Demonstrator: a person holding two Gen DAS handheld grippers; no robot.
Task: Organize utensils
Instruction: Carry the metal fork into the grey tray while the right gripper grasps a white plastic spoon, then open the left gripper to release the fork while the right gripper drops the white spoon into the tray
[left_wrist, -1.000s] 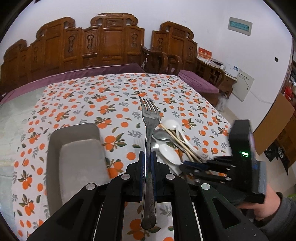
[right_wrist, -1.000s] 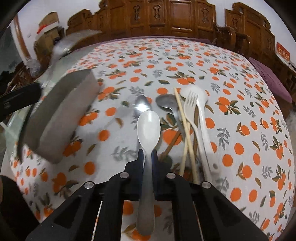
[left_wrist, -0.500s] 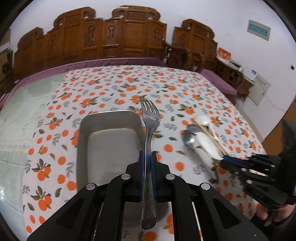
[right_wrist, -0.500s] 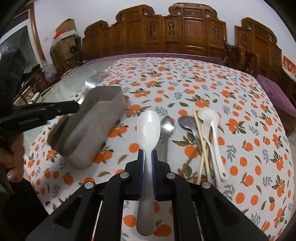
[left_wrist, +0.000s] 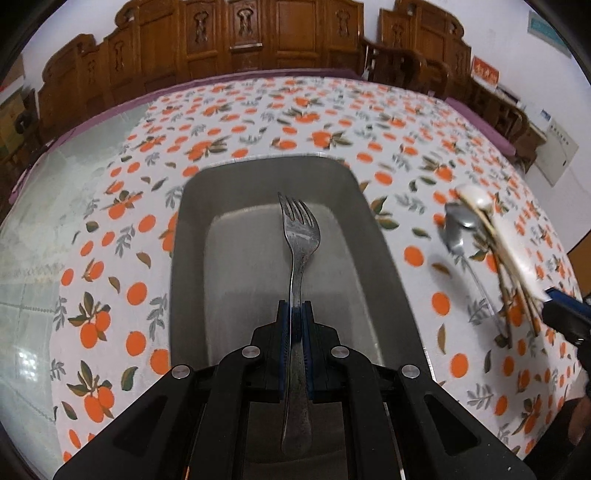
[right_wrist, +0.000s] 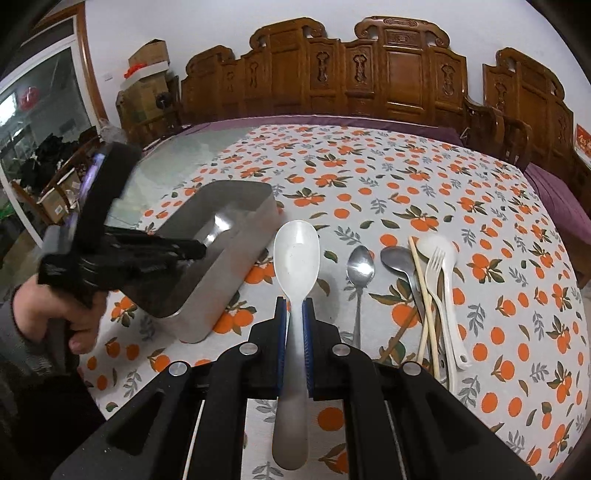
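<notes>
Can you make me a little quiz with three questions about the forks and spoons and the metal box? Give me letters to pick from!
1. Where is the metal fork right now?
A. lying on the tablecloth
B. held over the metal tray
C. on a chair

2. What colour is the big spoon in the right gripper?
A. white
B. red
C. black

3. How do the jaws of the left gripper stand?
A. wide open
B. shut on the fork
C. holding chopsticks

Answers:
1. B, since the left wrist view shows the fork's prongs above the tray's bare floor.
2. A, since the right wrist view shows its pale white bowl.
3. B, since the blue pads press both sides of the fork's handle.
</notes>
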